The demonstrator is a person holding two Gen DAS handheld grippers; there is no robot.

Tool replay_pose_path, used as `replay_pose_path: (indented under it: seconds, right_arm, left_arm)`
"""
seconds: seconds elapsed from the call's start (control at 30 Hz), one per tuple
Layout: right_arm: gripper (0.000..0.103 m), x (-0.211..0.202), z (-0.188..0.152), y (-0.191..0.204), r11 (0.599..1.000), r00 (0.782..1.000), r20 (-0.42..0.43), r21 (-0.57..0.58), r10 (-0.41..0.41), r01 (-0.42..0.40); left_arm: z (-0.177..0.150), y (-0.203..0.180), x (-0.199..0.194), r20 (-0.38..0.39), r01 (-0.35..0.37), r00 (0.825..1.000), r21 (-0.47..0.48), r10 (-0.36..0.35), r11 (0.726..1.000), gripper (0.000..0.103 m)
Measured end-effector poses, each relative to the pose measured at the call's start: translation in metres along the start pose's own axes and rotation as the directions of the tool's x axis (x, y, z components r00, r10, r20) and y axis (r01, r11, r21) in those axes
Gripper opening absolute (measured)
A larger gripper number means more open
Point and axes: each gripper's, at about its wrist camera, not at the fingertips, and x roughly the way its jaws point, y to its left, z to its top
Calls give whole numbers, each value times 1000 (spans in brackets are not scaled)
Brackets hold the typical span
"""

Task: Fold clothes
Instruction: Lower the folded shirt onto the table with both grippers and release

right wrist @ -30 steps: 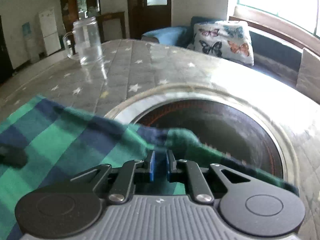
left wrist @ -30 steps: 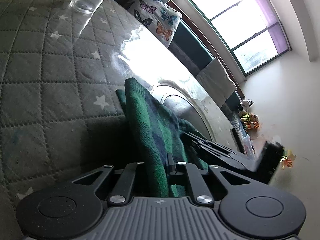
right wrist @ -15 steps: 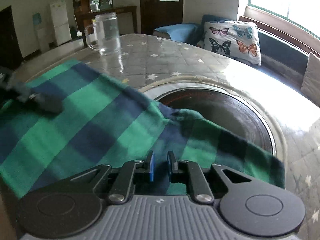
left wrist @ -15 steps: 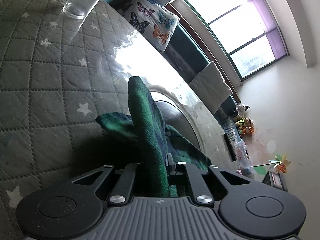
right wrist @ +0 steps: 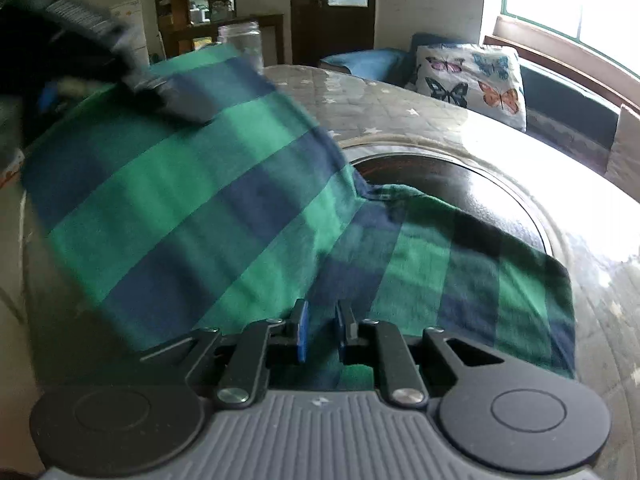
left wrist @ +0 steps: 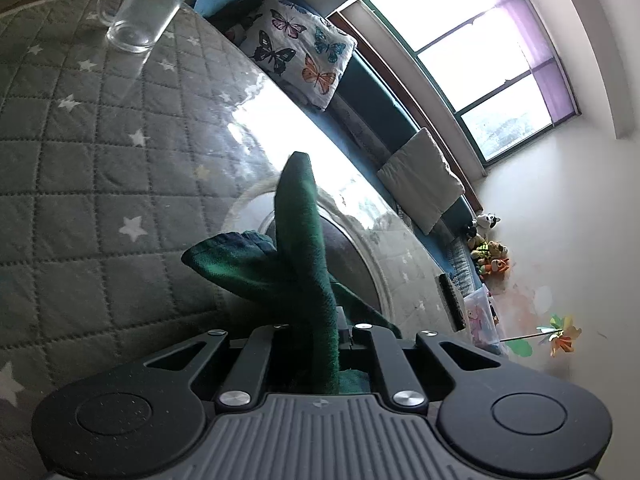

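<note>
Both claws pinch the plaid cloth (right wrist: 224, 200), left claw (left wrist: 320, 332) tilted

No legible text, label, brand name or number appears in either wrist view. The butterfly cushion (left wrist: 301, 55) bears printed insects only, and the quilted counter (left wrist: 72, 168) cover bears stars, without lettering.

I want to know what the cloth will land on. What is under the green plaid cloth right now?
Under the green plaid cloth, the dark round inset shows in the quilted table cover. The cloth hides the inset's near part and the table beneath it.
</note>
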Motion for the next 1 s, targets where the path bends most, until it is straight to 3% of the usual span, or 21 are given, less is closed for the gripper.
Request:
replay_pose_path:
  seconds: [0.1, 0.37, 0.57, 0.77, 0.93, 1.0]
  right_arm:
    - [18, -17, -17, 2, 999, 999, -4, 25, 41, -40]
    - [19, -44, -55, -6, 997, 998, 39, 59, 55, -57]
    - [35, -58, -66, -33, 984, 992, 83, 136, 101, -111]
    - [41, -68, -83, -53, 972, 988, 107, 194, 113, -132]
    - [42, -70, -90, -61, 960, 979, 141, 218, 145, -174]
    - [42, -71, -91, -62, 955, 976, 153, 228, 155, -188]
  left_arm:
    - [0, -14, 4, -1, -7, 1000, 2, 7, 1000, 9]
    - [-15, -63, 42, -41, -48, 998, 48, 50, 998, 9]
    - [-31, -103, 80, -83, -84, 992, 100, 93, 991, 10]
    - [-49, -113, 123, -148, -136, 977, 102, 150, 985, 10]
    - [-62, -119, 145, -171, -178, 965, 128, 198, 976, 15]
    - [-66, -121, 149, -176, -187, 962, 133, 209, 973, 23]
